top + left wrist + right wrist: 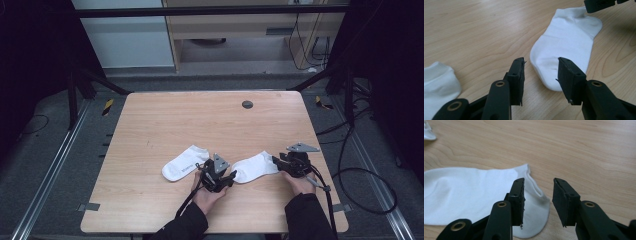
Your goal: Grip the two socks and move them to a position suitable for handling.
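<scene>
Wooden tabletop [165,120], light grain, with a round dark grommet [247,104] near its far edge; grey carpet and a metal frame around it.

Two white ankle socks lie flat on the near half of the table. Left sock [184,163] sits left of centre, well apart from the right sock [255,167], which lies between the two grippers.

Left gripper [226,178]: held in the person's left hand [207,196], jaws spread, nothing between them. In the left gripper view its jaws straddle the rounded toe end of the right sock [566,42], just above or at the fabric; can't tell if the pads touch it. Left sock's edge [437,82] is at the lower left of that view.

Right gripper [278,161]: in the person's right hand [300,184], jaws also apart and empty. In the right gripper view the left jaw sits over the cuff end of the right sock [471,192], the right jaw over bare wood just beside the cuff opening. Contact unclear.

Right sock is unlifted, flat on the wood, one gripper at each end.
</scene>
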Motion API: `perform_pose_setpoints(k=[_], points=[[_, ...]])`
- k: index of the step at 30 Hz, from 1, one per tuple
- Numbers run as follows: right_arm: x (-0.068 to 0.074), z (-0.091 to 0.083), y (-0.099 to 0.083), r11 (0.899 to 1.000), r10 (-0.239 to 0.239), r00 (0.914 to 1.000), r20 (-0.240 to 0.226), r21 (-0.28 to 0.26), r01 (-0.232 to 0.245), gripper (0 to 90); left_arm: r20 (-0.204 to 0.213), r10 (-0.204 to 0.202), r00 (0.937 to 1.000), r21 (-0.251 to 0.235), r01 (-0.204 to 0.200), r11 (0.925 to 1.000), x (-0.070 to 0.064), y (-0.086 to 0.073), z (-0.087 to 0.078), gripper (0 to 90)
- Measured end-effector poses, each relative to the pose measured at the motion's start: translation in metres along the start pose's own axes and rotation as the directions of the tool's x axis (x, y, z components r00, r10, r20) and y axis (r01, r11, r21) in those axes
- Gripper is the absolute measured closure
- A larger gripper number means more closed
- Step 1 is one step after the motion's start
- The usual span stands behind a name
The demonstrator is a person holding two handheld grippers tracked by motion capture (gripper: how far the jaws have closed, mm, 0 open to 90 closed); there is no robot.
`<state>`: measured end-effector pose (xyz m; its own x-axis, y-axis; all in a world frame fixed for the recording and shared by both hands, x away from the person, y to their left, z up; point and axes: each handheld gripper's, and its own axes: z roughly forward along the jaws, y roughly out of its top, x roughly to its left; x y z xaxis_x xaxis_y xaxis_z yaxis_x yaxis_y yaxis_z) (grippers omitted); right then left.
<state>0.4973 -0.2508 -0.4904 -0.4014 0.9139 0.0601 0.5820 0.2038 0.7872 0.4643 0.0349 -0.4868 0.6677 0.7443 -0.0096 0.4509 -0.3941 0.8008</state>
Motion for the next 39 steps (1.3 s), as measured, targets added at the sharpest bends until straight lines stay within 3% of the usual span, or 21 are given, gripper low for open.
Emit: perform_pose_setpoints(k=[12,16,20,25,33,39], points=[[-0.002,0.013,-0.004,0.998,0.01,0.9999,-0.004,0.065,-0.01,69.8,-0.012,-0.026,0.9996,0.069,0.026,0.9973,0.0,-0.002,0.012,70.3],[-0.002,0.013,-0.004,0.998,0.002,1.0,0.005,0.071,-0.002,77.6,-0.02,-0.021,0.9996,0.098,0.023,0.9949,-0.002,-0.004,0.016,75.2],[-0.001,0.012,-0.004,0.997,0.005,1.0,-0.002,0.081,-0.004,86.0,-0.021,-0.024,0.9995,0.105,0.026,0.9941,-0.003,-0.004,0.017,83.0],[0.001,0.007,-0.002,0.998,0.009,0.9998,-0.02,0.063,-0.007,87.1,-0.015,-0.026,0.9995,0.099,0.028,0.9947,-0.003,-0.003,0.015,88.1],[0.017,-0.015,0.007,1.0,-0.024,0.9973,-0.07,-0.019,0.023,87.5,0.018,-0.018,0.9997,0.063,0.017,0.9978,0.008,0.004,-0.01,88.4],[0.038,-0.03,0.009,0.998,-0.046,0.9934,-0.105,-0.038,0.042,87.7,0.006,0.02,0.9998,0.061,-0.02,0.9979,0.015,0.0,-0.04,88.4]])
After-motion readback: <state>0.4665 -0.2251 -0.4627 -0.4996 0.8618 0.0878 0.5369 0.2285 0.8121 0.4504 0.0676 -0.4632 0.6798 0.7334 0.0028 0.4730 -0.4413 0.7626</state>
